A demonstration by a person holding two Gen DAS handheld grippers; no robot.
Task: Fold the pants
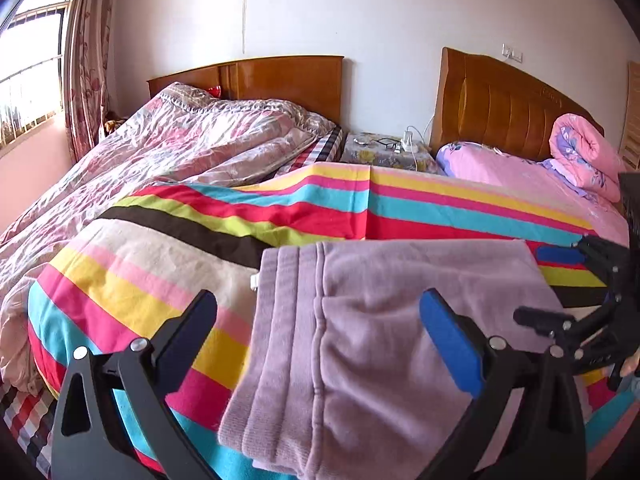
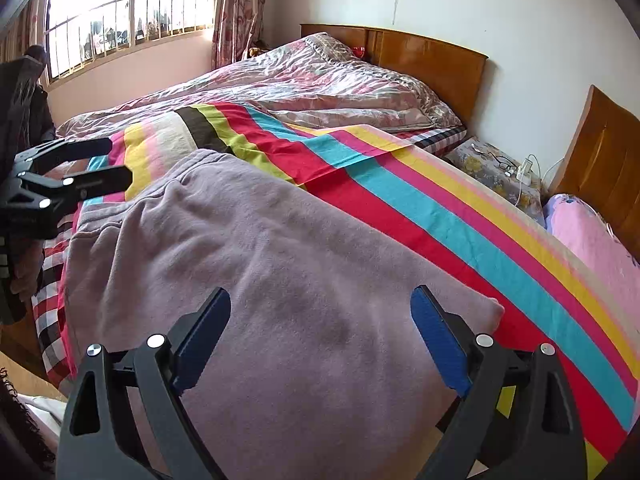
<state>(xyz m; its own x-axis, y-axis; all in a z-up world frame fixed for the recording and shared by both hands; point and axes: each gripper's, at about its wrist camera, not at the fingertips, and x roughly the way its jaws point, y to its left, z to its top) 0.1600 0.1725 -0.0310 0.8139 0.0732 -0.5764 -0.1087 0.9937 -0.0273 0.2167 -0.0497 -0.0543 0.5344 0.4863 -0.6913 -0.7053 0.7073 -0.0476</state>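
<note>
Lilac fleece pants lie folded on the striped sheet, both tongs wide open, empty.

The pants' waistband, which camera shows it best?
The left wrist view: the ribbed waistband lies close and sharp beside the open left gripper. The right wrist view shows it only far off, at the pants' far end.

A home bedroom is shown. 2 beds with wooden headboards are set side by side against a white wall, a small nightstand placed between them. Quilts, a striped blanket and a pink rolled duvet are spread out; a barred window is framed by floral curtains.
</note>
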